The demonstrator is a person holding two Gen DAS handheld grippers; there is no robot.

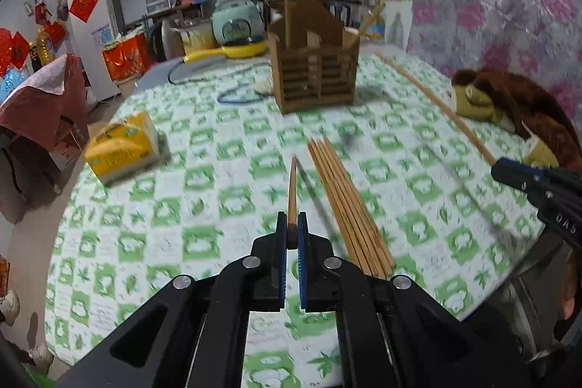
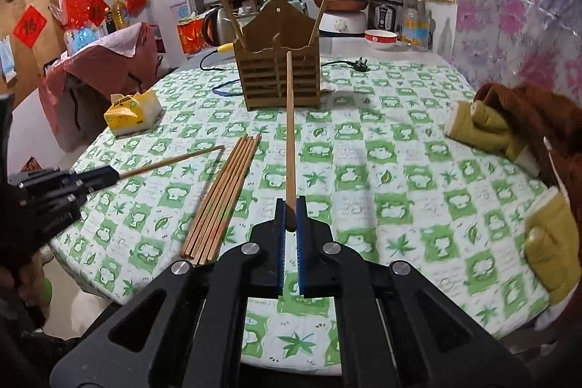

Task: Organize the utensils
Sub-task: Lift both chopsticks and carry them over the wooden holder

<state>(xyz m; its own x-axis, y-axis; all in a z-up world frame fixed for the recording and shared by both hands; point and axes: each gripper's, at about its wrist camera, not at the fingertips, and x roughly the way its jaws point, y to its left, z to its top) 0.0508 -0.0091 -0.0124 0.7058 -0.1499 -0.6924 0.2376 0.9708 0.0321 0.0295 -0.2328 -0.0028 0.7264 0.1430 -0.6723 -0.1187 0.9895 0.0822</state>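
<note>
My left gripper point(image 1: 291, 224) is shut on a wooden chopstick point(image 1: 292, 188) that points forward above the table; it also shows in the right wrist view point(image 2: 109, 174). My right gripper point(image 2: 290, 210) is shut on another chopstick point(image 2: 290, 130) aimed at the brown slatted utensil holder point(image 2: 282, 79); this gripper shows in the left wrist view point(image 1: 503, 168). A bundle of several chopsticks point(image 1: 349, 202) lies flat on the green-and-white tablecloth point(image 2: 382, 148) between the grippers. The holder point(image 1: 314, 75) stands at the far middle, with two chopsticks point(image 2: 320, 13) standing in it.
A yellow tissue pack point(image 1: 122, 148) lies at the left. A brown coat with yellow cuffs point(image 2: 527, 148) lies at the right edge. Cables point(image 1: 232, 95), a white cloth point(image 1: 264, 84), a rice cooker and bottles are behind the holder. A covered chair point(image 1: 40, 104) stands left of the table.
</note>
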